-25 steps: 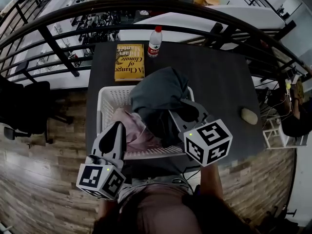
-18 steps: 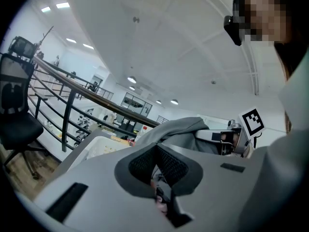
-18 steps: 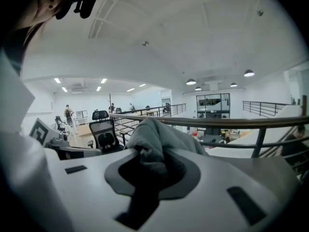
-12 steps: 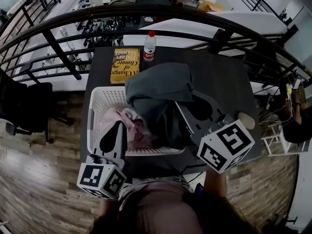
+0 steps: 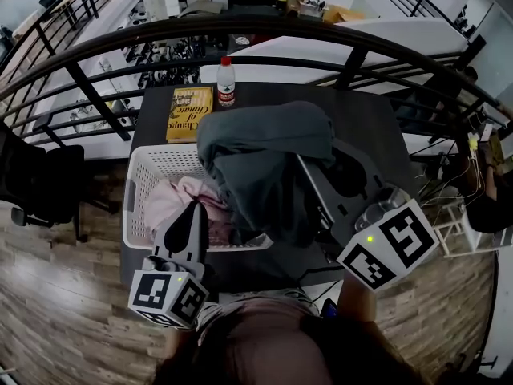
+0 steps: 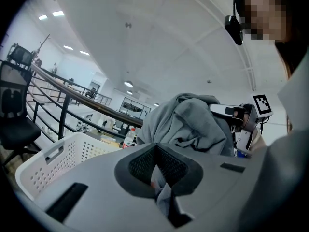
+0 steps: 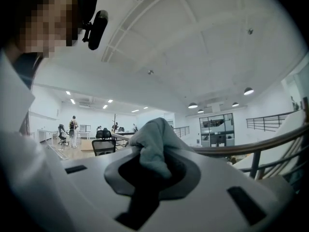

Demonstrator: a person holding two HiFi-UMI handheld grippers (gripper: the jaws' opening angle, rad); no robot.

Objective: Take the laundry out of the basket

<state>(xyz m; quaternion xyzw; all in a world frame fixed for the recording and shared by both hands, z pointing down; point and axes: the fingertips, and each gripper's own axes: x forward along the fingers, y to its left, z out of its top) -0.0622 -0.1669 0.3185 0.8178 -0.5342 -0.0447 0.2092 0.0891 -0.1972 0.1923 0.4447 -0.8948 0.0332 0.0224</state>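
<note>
Dark table [image 5: 377, 135] against black railing [image 5: 240, 26]. On its near left part, white perforated laundry basket [image 5: 144, 187]. Raised over the basket's right half and hanging down into it, grey garment [image 5: 264, 155], clamped in the closed jaws of right gripper [image 7: 145, 166]. Inside the basket, pink garment [image 5: 180, 199], a fold pinched between the closed jaws of left gripper [image 6: 157, 180]. Beyond the basket, yellow book [image 5: 188, 112]: cover word "Change" legible, rest unclear. Just beside the book, clear bottle [image 5: 227, 83]: red cap, red label, print too small to read.
</note>
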